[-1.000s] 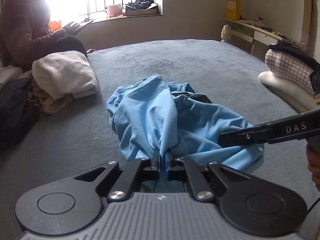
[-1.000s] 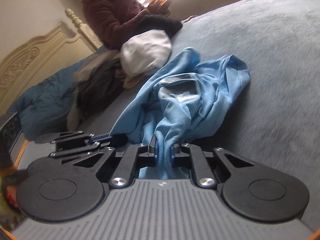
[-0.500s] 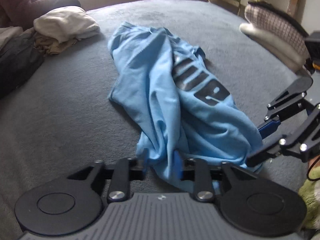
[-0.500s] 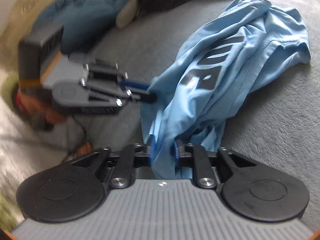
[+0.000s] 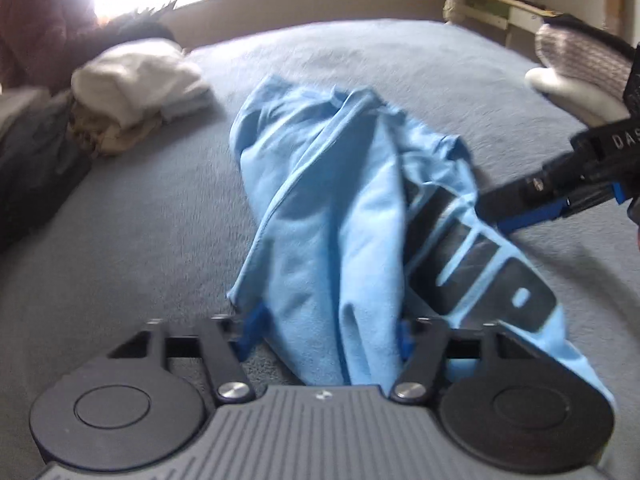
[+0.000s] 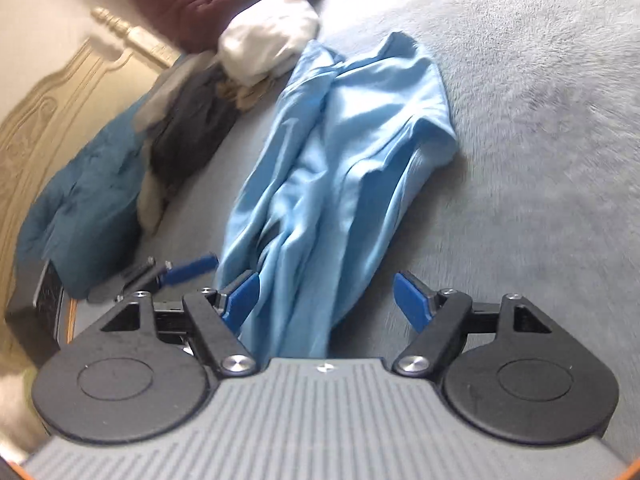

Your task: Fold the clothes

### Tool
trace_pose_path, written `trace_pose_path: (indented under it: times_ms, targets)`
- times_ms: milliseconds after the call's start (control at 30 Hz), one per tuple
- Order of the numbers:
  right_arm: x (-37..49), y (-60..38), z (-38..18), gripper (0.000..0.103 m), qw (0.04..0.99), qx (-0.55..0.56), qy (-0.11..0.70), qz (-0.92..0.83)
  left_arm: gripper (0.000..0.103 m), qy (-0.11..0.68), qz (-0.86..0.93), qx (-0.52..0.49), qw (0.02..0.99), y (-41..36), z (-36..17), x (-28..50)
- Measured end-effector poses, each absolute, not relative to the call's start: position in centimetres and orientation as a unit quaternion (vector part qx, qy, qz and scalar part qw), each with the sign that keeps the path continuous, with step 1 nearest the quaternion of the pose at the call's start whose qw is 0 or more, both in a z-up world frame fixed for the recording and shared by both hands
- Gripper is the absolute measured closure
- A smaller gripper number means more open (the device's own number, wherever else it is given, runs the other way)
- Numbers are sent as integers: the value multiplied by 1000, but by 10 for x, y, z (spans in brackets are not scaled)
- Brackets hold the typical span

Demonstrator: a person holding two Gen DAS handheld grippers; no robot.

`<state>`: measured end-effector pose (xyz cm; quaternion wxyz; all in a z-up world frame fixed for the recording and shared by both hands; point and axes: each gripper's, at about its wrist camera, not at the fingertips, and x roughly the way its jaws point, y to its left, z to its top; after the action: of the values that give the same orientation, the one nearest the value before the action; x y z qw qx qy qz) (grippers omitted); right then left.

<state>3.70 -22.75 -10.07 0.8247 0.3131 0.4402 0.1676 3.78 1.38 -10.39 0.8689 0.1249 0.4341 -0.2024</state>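
On the grey bed [image 5: 360, 64], about midway across, lies the light blue T-shirt [image 5: 320, 208], bunched into a long, rumpled ridge running from near to far, with part of a dark printed logo showing along its right side. It is not spread flat and no fold shows in it, so by my reckoning the folding of this piece has hardly begun: it needs laying out and smoothing before any fold.

Its near end passes between the jaws of the left claw [image 5: 326, 330], which are spread and just now closing a little; the cloth lies between them, loosely as far as I can see. To the right, the right claw [image 6: 326, 300] stands wide and is opening, the shirt's near end between its jaws but not pinched.

Farther off to the left sits a white folded bundle [image 5: 140, 80] atop other clothes, beside a darker heap [image 6: 188, 120] yet to be sorted.
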Motion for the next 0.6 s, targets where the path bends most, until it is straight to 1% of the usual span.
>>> trace_pose_path:
  times_ms: [67, 133, 167, 233, 267, 300, 333, 367, 433, 567, 600]
  targets:
    - [55, -224, -110, 29, 836, 298, 432, 159, 66, 445, -192, 101, 869, 18, -109, 40]
    - [76, -222, -122, 28, 842, 292, 422, 164, 85, 457, -188, 78, 866, 19, -107, 38]
    - [86, -220, -124, 29, 846, 287, 416, 173, 88, 466, -189, 70, 862, 17, -105, 36]
    - [108, -216, -128, 43, 851, 268, 410, 190, 90, 490, -203, 49, 846, 14, -102, 32]
    - [122, -214, -131, 57, 850, 260, 414, 196, 90, 505, -215, 32, 835, 13, -101, 30]
    - [133, -213, -132, 69, 846, 263, 418, 203, 91, 520, -225, 16, 824, 11, -100, 28]
    - [143, -213, -133, 73, 840, 272, 420, 212, 91, 531, -235, 3, 814, 8, -98, 25]
    - [154, -213, -134, 76, 833, 280, 422, 221, 91, 539, -249, -11, 805, 4, -95, 22]
    - [173, -207, -127, 78, 824, 278, 421, 257, 92, 548, -278, -39, 788, -6, -89, 15]
    - [191, -178, -90, 77, 812, 185, 410, 371, 92, 553, -346, -84, 753, -38, -81, 6]
    - [192, -171, -81, 77, 808, 158, 408, 394, 90, 551, -362, -89, 747, -48, -80, 3]
